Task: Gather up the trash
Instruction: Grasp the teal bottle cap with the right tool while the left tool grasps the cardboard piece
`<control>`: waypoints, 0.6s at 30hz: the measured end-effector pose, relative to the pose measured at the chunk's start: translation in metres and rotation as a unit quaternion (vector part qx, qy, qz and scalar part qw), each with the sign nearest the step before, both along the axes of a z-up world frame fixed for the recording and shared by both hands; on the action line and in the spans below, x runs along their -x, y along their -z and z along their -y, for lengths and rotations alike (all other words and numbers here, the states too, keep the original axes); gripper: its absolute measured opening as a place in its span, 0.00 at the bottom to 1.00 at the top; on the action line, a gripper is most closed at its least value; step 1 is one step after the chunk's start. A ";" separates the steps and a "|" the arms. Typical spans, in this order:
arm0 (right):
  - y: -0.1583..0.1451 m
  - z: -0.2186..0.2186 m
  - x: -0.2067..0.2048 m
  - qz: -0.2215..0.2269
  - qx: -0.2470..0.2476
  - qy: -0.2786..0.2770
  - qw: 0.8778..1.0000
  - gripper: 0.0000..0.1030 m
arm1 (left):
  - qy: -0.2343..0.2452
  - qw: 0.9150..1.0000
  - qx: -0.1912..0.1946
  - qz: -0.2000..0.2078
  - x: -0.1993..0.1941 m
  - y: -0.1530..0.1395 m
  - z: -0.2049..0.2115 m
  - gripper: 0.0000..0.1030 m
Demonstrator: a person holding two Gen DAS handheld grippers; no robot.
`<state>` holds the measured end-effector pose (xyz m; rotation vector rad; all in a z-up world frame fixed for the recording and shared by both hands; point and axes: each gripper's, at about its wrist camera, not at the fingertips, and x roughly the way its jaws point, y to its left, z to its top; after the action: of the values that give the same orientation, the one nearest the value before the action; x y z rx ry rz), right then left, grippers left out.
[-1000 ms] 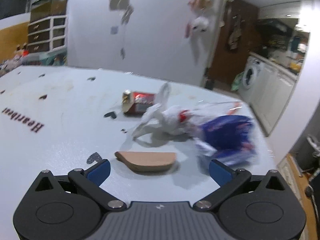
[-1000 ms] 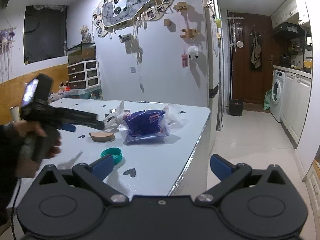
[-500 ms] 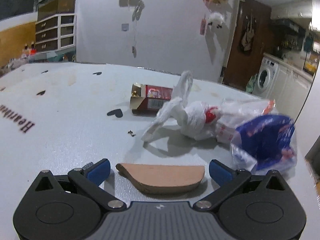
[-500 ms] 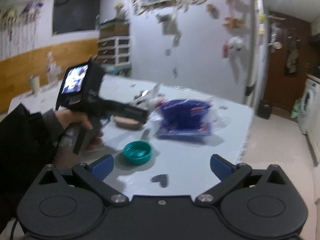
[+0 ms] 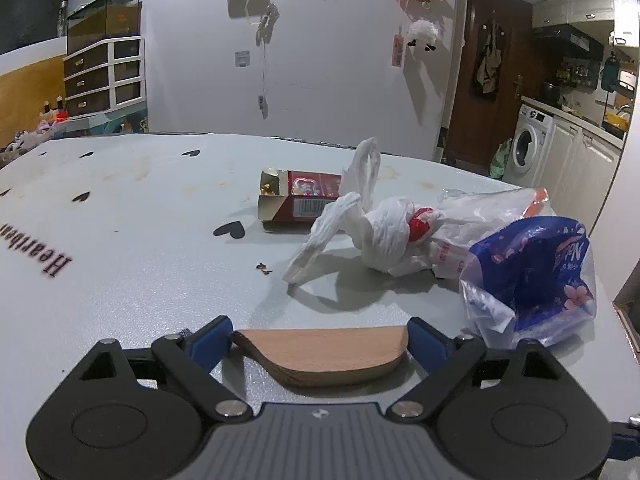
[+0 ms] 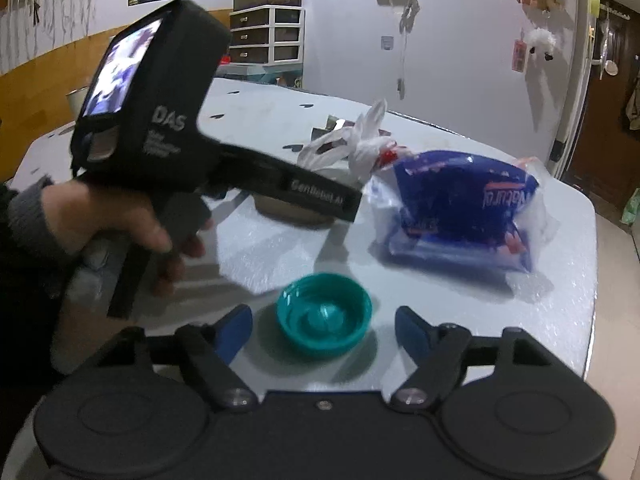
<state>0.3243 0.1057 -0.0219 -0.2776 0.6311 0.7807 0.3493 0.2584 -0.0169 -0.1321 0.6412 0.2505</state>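
Note:
A flat wooden piece point(image 5: 320, 354) lies on the pale table point(image 5: 120, 240) between the fingers of my left gripper point(image 5: 320, 340). Its jaws are closing and both blue pads touch the wood's ends. My right gripper point(image 6: 324, 332) straddles a teal bottle cap point(image 6: 324, 322); its jaws are closing, with a gap on each side of the cap. Further out lie a red carton point(image 5: 300, 200), a knotted white plastic bag point(image 5: 380, 228) and a blue tissue pack point(image 5: 532, 276). In the right wrist view a hand point(image 6: 112, 216) holds the left gripper's body point(image 6: 160, 128), which hides most of the wood.
The table's right edge runs just past the blue tissue pack point(image 6: 460, 208), with floor beyond. A washing machine point(image 5: 528, 140) and kitchen counters stand at the far right. A drawer unit point(image 5: 104, 76) is behind the table on the left.
My left gripper came down over the wooden piece and its jaws narrowed onto it. My right gripper swung left and down to the teal cap, and its jaws narrowed around it.

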 end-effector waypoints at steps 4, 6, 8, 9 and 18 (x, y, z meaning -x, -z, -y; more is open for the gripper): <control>-0.001 -0.003 0.002 0.006 -0.006 -0.010 1.000 0.51 | 0.002 1.000 0.010 0.007 0.003 0.000 -0.003 0.90; -0.002 -0.004 0.006 0.011 -0.004 -0.014 1.000 0.49 | 0.002 1.000 0.011 0.008 0.005 -0.001 -0.002 0.90; -0.001 -0.002 0.009 0.016 -0.006 -0.010 1.000 0.49 | 0.003 1.000 0.012 0.009 0.008 -0.001 -0.002 0.89; -0.001 -0.001 0.010 0.016 -0.010 -0.008 1.000 0.49 | 0.003 1.000 0.013 0.010 0.010 -0.001 -0.002 0.89; -0.002 0.022 0.023 0.010 -0.028 0.025 0.999 0.48 | 0.009 1.000 0.013 0.020 0.030 -0.003 0.005 0.89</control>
<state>0.3016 0.0832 -0.0201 -0.2175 0.5944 0.7460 0.3195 0.2536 -0.0134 -0.1568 0.6057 0.2217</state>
